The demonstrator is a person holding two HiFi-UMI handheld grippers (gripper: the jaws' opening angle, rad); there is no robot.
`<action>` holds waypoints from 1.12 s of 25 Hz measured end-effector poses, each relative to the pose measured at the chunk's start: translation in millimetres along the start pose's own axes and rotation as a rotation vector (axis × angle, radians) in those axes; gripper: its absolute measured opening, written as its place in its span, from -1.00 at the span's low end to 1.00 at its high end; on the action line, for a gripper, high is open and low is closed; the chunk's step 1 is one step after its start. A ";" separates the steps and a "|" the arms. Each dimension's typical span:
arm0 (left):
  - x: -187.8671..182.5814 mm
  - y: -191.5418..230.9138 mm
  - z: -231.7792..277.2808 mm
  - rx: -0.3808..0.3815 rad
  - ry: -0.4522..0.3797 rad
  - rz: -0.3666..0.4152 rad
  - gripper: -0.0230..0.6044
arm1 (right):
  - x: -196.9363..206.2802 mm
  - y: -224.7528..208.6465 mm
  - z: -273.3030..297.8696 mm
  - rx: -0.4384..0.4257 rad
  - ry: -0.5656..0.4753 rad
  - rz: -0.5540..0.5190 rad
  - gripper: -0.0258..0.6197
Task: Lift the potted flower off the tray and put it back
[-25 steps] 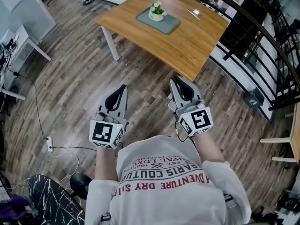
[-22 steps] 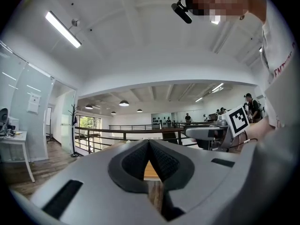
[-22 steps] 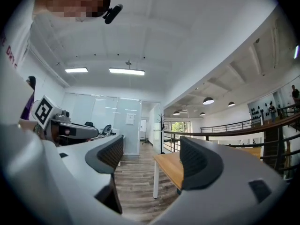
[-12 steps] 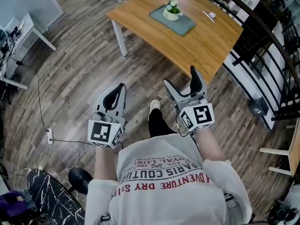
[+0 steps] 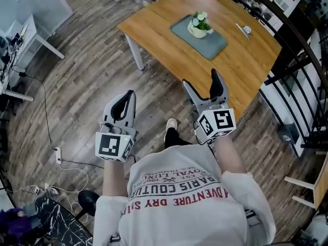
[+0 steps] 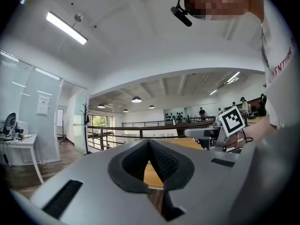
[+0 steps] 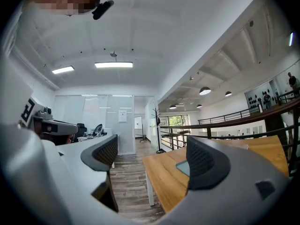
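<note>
The potted flower, white blooms in a pale pot, stands on a grey-green tray on the wooden table. Both grippers hover over the floor, short of the table and pointing level toward it. My left gripper is shut, its pads meeting with nothing between them. My right gripper is open and empty near the table's near corner. In the right gripper view the tray's edge shows between the jaws, while the flower is hidden behind the right jaw.
A small pale object lies on the table beyond the tray. A dark railing runs along the table's right side. A white desk stands at the left, and a cable with a power strip lies on the wooden floor.
The person has walked toward the table, so it sits nearer and lower in the head view. The right gripper's jaws went from shut to open; the left stayed shut.
</note>
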State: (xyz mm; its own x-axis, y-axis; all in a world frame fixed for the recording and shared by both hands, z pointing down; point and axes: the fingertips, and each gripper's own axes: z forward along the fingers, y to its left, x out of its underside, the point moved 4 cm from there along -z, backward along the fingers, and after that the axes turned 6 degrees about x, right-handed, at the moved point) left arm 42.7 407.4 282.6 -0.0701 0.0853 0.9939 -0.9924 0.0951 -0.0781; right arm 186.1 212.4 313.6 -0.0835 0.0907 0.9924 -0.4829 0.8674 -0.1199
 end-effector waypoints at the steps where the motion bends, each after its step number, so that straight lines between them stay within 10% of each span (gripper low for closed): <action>1: -1.7 11.1 17.8 0.002 0.000 -0.001 -0.89 | -0.3 -9.5 18.4 0.007 0.003 0.001 0.44; 17: -3.2 87.2 220.9 0.187 0.023 -0.020 -0.89 | 28.2 -120.6 156.3 0.192 0.167 -0.022 0.44; 28: 0.7 122.2 369.3 0.493 0.021 -0.019 -0.89 | 42.6 -173.5 220.7 0.300 0.255 -0.045 0.44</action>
State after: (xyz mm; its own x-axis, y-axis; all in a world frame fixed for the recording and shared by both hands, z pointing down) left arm -115.9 52.8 302.5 -0.0549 0.1083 0.9926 -0.9235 -0.3836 -0.0092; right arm 73.9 -42.2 370.4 0.1450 0.2074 0.9675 -0.7173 0.6956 -0.0417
